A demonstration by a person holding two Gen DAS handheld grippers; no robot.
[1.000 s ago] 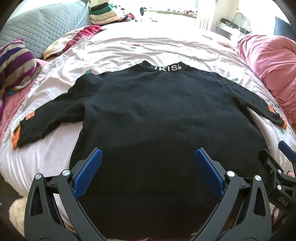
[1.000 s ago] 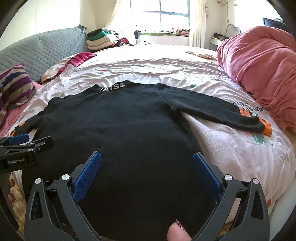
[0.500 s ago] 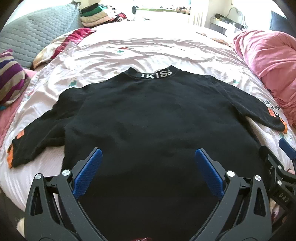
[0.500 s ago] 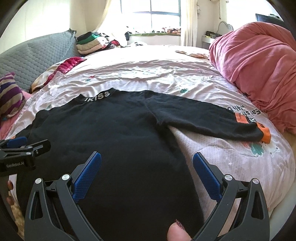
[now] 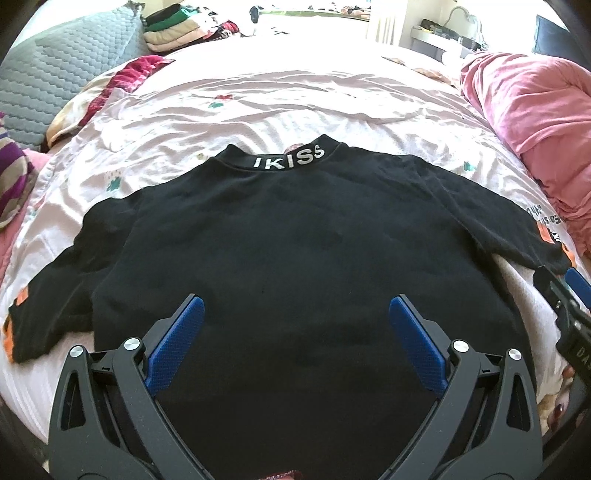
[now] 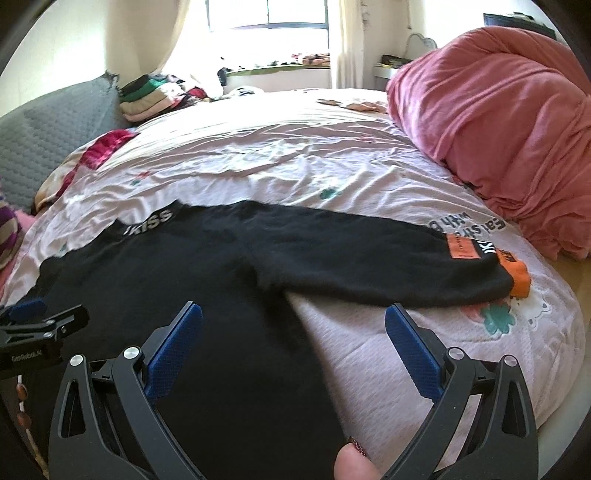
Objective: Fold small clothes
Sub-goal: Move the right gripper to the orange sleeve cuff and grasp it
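Note:
A black sweater point(image 5: 295, 251) lies flat on the bed, collar far, with white letters on the neckband point(image 5: 290, 160). Both sleeves spread out, each with an orange cuff. My left gripper point(image 5: 295, 317) is open and empty above the sweater's lower middle. My right gripper point(image 6: 293, 325) is open and empty above the sweater's right side, near the armpit below the right sleeve point(image 6: 388, 266). The right sleeve's orange cuff point(image 6: 517, 277) lies at the bed's right. Each gripper shows at the edge of the other's view: the right one point(image 5: 569, 295), the left one point(image 6: 40, 321).
The bed has a pale pink printed sheet point(image 5: 280, 99). A bundled pink quilt point(image 6: 498, 122) lies at the right. A grey quilted headboard point(image 5: 55, 70), striped pillow point(image 5: 13, 181) and a stack of folded clothes point(image 5: 173, 31) are at the left and far side.
Both grippers have moved: the left view has drawn back and left so the whole sweater shows; the right gripper has shifted right towards the right sleeve. Both stay open.

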